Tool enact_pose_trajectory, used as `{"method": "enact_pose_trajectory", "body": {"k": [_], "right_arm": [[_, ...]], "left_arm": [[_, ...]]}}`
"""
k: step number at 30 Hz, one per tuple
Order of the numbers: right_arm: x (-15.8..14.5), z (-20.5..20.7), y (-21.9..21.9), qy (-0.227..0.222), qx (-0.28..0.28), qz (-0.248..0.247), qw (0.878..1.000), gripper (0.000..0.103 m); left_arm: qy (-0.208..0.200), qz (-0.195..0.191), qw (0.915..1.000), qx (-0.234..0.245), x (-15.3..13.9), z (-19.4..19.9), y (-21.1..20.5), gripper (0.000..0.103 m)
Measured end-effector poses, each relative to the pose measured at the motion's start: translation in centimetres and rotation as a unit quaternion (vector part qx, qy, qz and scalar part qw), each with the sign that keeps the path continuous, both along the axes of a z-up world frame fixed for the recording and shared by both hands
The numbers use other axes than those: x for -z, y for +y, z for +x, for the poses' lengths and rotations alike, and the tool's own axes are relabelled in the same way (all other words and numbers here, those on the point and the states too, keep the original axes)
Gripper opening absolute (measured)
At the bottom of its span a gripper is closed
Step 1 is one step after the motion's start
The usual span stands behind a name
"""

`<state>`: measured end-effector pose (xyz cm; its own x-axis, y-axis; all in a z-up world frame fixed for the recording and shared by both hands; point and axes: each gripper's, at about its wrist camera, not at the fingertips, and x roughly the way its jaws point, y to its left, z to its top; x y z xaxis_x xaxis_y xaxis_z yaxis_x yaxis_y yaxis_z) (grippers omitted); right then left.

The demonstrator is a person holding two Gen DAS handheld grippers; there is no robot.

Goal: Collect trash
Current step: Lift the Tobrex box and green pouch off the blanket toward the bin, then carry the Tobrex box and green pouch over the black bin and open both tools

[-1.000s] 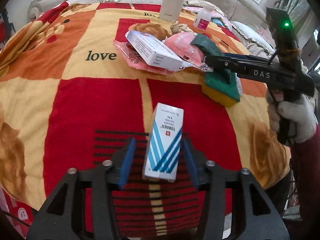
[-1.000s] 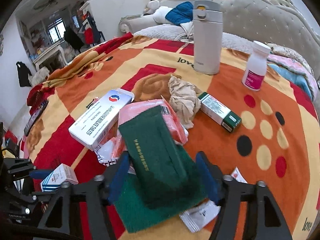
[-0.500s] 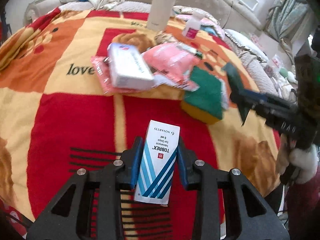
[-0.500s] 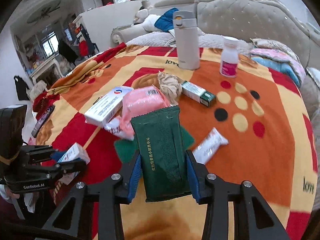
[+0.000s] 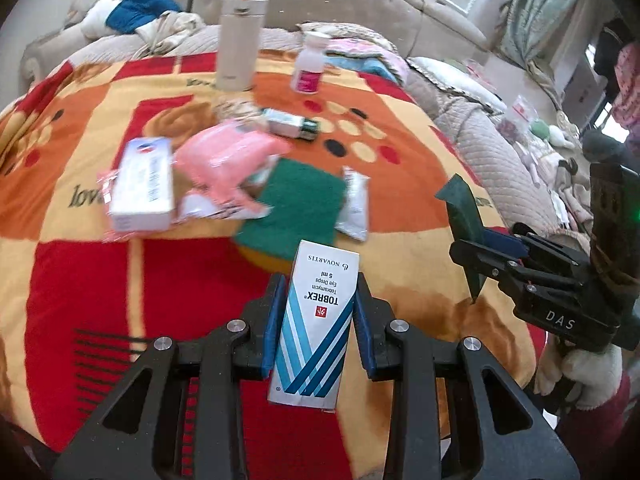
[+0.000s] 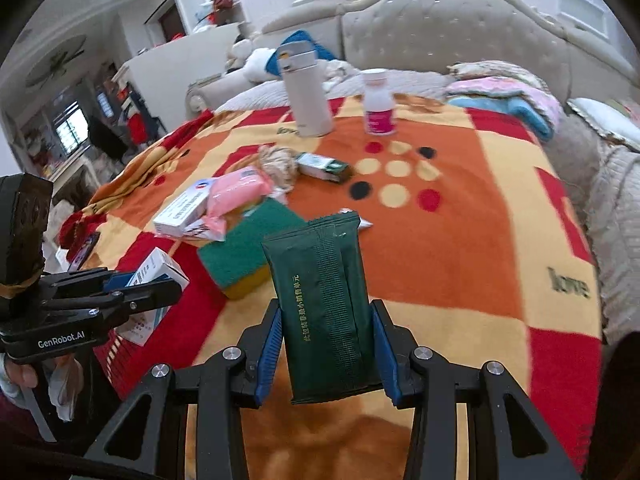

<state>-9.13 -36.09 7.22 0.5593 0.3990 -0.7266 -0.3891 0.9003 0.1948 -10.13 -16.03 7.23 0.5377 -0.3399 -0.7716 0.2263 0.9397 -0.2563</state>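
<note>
Trash in both grippers, lifted clear of the blanket (image 5: 100, 288). Left gripper (image 5: 316, 320) closed narrowly on a white-and-blue eye-drop box (image 5: 314, 320), long axis running straight out along the fingers, print upside down to the camera. Right gripper (image 6: 326, 340) clamped the same way on a dark green wrapper (image 6: 324, 308), flat, crinkled, standing lengthwise between the pads. Both loads level with each other, right gripper just off to the left one's right. No bin in sight, so direction of drop-off impossible to tell. More litter behind on the blanket: pink packet (image 5: 224, 156), white carton (image 5: 142, 184), green sponge (image 5: 296, 208), small white sachet (image 5: 354, 204).
</note>
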Motion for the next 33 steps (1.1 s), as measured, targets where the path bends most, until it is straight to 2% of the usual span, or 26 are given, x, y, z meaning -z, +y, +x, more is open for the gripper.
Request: {"method": "enact_pose_trajectory", "body": {"k": [19, 33], "right_arm": [[-0.2, -3.3, -11.6, -0.004, 0.116, 0.003, 0.993, 0.041], [1.2, -5.5, -20.7, 0.011, 0.21, 0.005, 0.978, 0.041]], "left_arm": [[-0.018, 0.03, 0.9963, 0.079, -0.7, 1.2, -11.9, 0.03], [-0.021, 0.036, 0.987, 0.155, -0.3, 1.7, -21.9, 0.03]]}}
